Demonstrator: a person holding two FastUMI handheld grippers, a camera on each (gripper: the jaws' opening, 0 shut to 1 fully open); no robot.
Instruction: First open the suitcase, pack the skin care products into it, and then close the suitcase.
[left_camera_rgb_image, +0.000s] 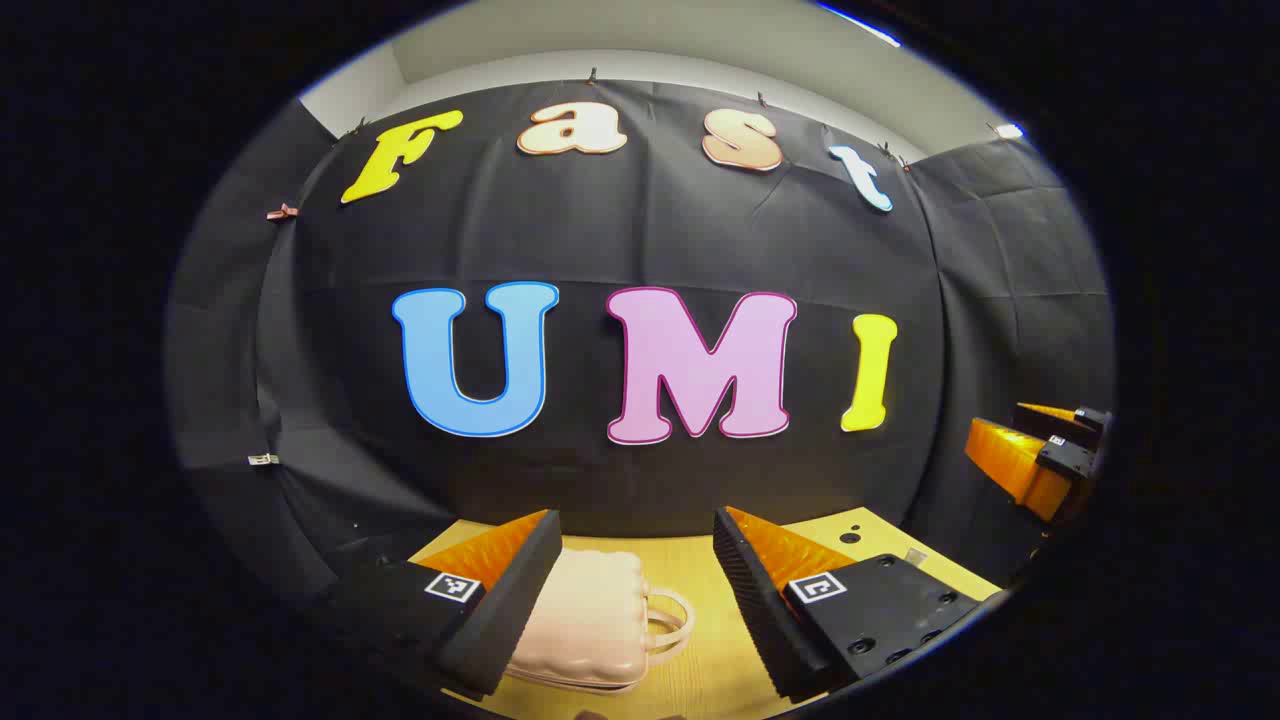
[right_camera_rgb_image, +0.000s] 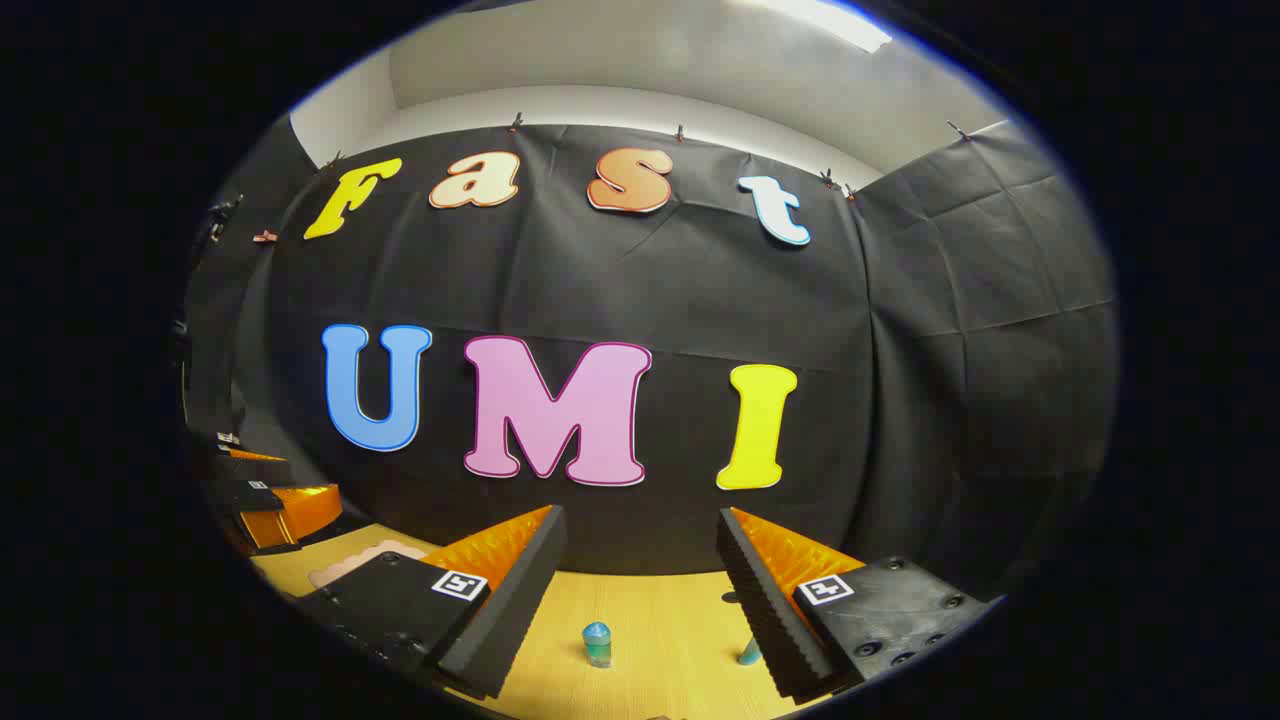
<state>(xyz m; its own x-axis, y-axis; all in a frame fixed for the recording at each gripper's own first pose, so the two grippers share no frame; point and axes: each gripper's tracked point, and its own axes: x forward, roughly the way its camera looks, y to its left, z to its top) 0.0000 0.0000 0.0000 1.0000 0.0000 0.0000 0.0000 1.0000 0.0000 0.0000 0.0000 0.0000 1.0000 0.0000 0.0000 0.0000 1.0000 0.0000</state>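
Note:
In the left gripper view a small pale pink suitcase (left_camera_rgb_image: 590, 620) lies closed on the wooden table (left_camera_rgb_image: 700, 670), its handle (left_camera_rgb_image: 670, 620) pointing right. My left gripper (left_camera_rgb_image: 636, 570) hovers above it, open, nothing between its fingers. The right gripper (left_camera_rgb_image: 1040, 450) shows at the far right of that view. In the right gripper view my right gripper (right_camera_rgb_image: 640, 575) is open above the table (right_camera_rgb_image: 660, 620). Below it stands a small blue-green bottle (right_camera_rgb_image: 597, 644). A second bluish item (right_camera_rgb_image: 750, 654) peeks out beside the right finger, mostly hidden. The suitcase's edge (right_camera_rgb_image: 365, 558) shows at left, near the left gripper (right_camera_rgb_image: 275, 500).
The black cloth wall closes off the back and both sides of the booth. Two small dark holes (left_camera_rgb_image: 852, 532) mark the table's far right corner in the left gripper view. Bare wood lies between the suitcase and the bottles.

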